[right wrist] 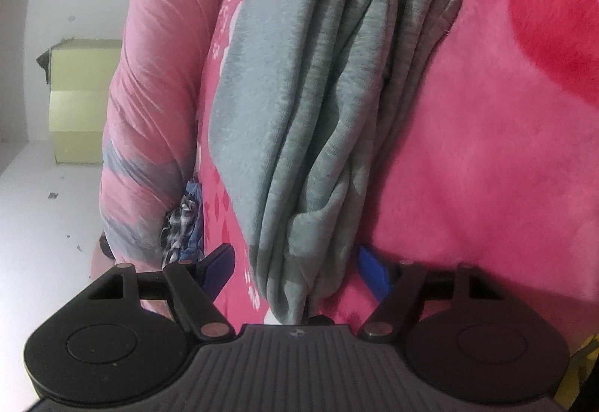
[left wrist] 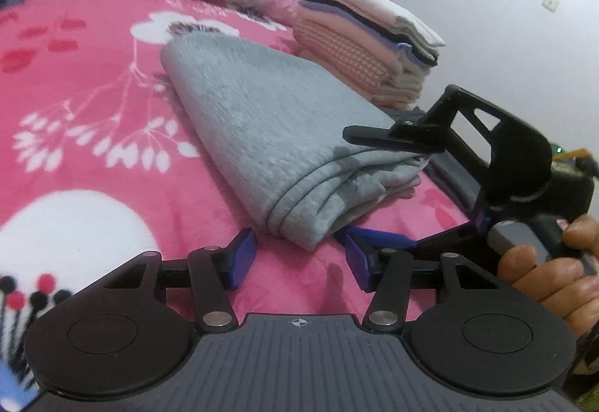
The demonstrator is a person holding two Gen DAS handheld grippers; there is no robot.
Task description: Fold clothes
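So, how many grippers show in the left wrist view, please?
2: the left gripper at the bottom edge; the right gripper at right, straddling the grey garment.

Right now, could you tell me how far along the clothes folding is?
Done: a stack of folded clothes sits at the back of the pink blanket. In hand: the grey garment is already folded into a thick bundle; the right hand-held gripper straddles its end, and the left hand-held gripper waits open by its near corner. Left: apparently carrying it onto the stack.
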